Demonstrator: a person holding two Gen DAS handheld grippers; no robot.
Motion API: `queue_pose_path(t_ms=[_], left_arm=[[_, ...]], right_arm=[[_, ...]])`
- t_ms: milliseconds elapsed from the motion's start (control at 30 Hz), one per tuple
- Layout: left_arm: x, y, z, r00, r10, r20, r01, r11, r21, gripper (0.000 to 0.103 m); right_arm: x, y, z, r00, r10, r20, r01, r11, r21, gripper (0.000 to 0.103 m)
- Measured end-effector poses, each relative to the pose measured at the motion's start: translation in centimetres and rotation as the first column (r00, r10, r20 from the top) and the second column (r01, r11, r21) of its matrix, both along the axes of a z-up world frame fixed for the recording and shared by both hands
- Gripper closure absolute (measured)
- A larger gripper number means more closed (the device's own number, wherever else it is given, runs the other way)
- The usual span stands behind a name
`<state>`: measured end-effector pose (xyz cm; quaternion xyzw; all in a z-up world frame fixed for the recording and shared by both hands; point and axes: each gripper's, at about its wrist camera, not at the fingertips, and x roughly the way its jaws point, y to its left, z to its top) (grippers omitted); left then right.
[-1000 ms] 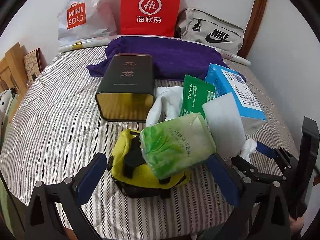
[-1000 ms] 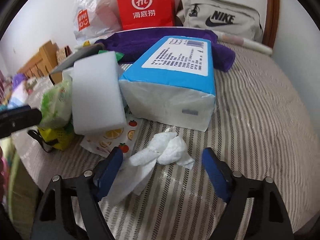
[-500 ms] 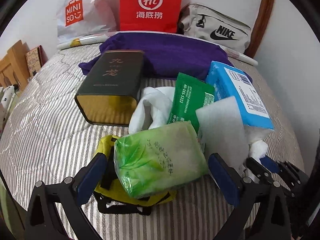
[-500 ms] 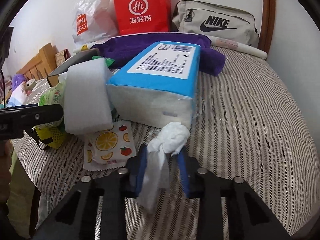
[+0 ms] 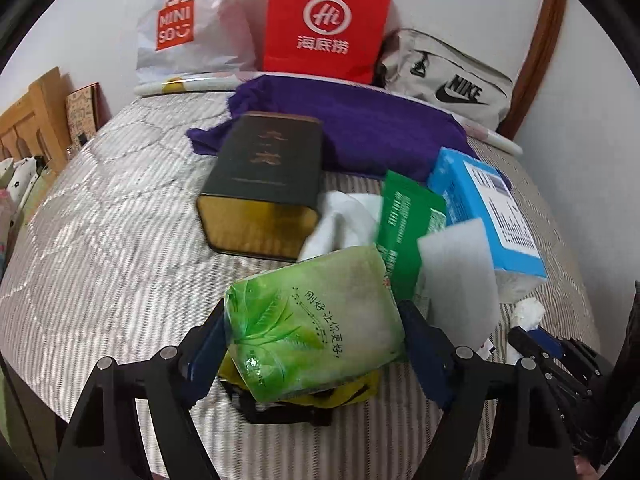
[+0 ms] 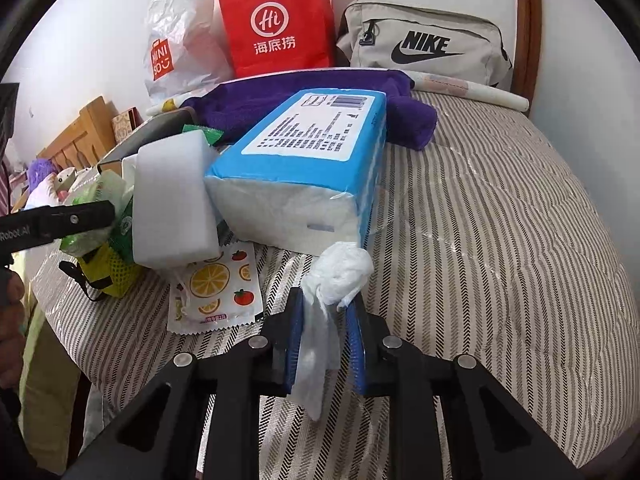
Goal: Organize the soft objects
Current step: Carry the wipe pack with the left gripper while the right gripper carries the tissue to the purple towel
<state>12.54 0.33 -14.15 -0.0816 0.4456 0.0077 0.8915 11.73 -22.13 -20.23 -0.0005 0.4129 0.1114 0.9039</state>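
My left gripper (image 5: 312,344) is shut on a green tissue pack (image 5: 316,320), holding it above a yellow mesh pouch (image 5: 320,394) on the striped bed. My right gripper (image 6: 326,320) is shut on a crumpled white tissue (image 6: 340,272), just in front of a blue tissue pack (image 6: 304,160). A white sponge block (image 6: 172,200) leans beside the blue pack, with a fruit-print packet (image 6: 212,292) under it. A green packet (image 5: 408,216) and a white cloth (image 5: 340,224) lie behind the green pack.
A dark tin box (image 5: 264,184) lies mid-bed on a purple towel (image 5: 360,124). A red paper bag (image 5: 324,20), a white Miniso bag (image 5: 180,28) and a grey Nike bag (image 5: 452,84) stand at the wall. The bed edge is near me.
My left gripper closed on the green tissue pack and raised it off the yellow pouch. My right gripper closed on the crumpled tissue and lifted it slightly.
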Motion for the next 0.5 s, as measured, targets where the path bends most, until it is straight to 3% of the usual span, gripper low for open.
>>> queue_pose_path(t_ms=[500], left_arm=[[-0.1, 5.8, 0.9, 0.995, 0.100, 0.009, -0.099, 0.993, -0.061, 0.023]], right_arm=[[-0.5, 0.4, 2.8, 0.999, 0.020, 0.026, -0.021, 0.999, 0.038, 0.081]])
